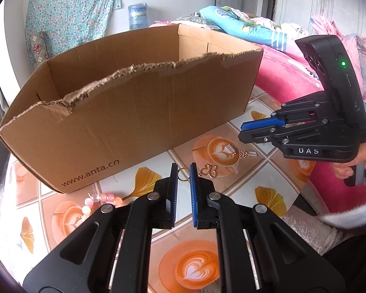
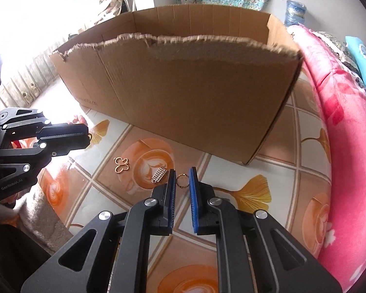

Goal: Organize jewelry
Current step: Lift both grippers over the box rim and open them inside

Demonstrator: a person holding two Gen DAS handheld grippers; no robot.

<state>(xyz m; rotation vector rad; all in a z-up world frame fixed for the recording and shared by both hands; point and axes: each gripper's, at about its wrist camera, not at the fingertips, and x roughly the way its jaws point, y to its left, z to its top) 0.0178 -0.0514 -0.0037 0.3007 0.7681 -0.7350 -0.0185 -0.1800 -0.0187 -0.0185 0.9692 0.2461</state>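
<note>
A torn brown cardboard box (image 1: pixel 124 112) (image 2: pixel 183 92) stands on the table. In the left wrist view my left gripper (image 1: pixel 183 171) is open, with a small gold ring (image 1: pixel 183 173) on the table between its fingertips. A gold butterfly charm (image 1: pixel 208 171), a silver comb-like charm (image 1: pixel 231 149) and another small charm (image 1: pixel 248 154) lie beyond. A pink bead bracelet (image 1: pixel 97 201) lies to the left. In the right wrist view my right gripper (image 2: pixel 182 173) is open around a gold ring (image 2: pixel 182 180); the silver charm (image 2: pixel 159 175) and butterfly charm (image 2: pixel 121 164) lie to its left.
The table has a glossy cloth (image 1: pixel 256 185) printed with latte cups and ginkgo leaves. A pink blanket (image 2: pixel 339 127) and bedding lie to the right. A water bottle (image 1: pixel 137 15) stands behind the box. A fuzzy grey cloth (image 1: pixel 310 229) lies at the table edge.
</note>
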